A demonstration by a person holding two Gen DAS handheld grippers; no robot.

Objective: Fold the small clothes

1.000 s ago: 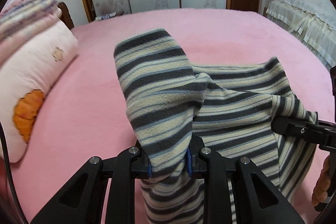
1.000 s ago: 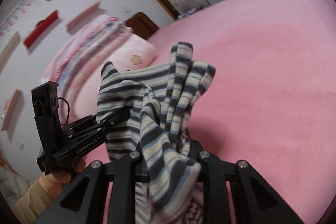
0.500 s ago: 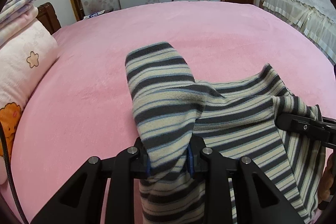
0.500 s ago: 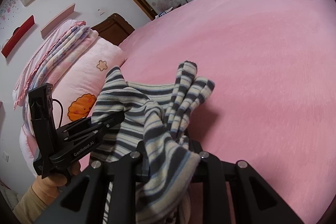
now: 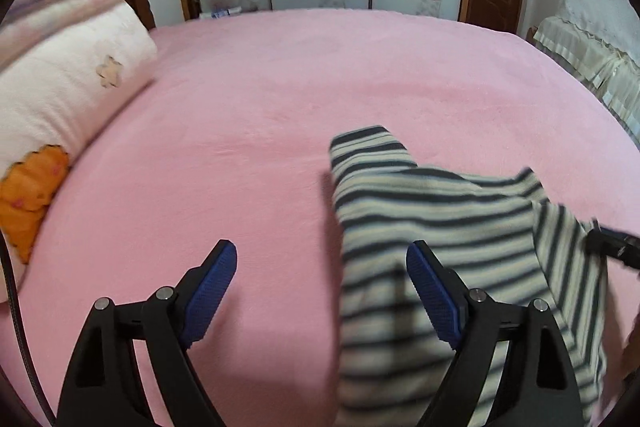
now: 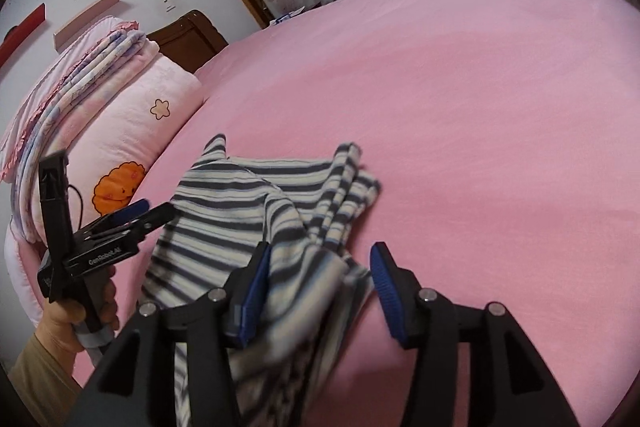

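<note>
Lying on pink bed [image 5: 280, 115] w/ pillow [image 5: 60, 99], striped garment [image 5: 432, 227]; both hand-held grippers just opened, holding nothing.

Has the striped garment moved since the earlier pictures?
Yes. The striped garment has dropped from both grips onto the pink bed, lying right of the left hand-held gripper, whose jaws just opened.

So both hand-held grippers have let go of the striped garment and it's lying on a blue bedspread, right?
Not blue: the bedspread is pink, as the left wrist view shows. The rest holds: both hand-held grippers, left and right, have just opened, and the striped garment lies loose on it.
</note>
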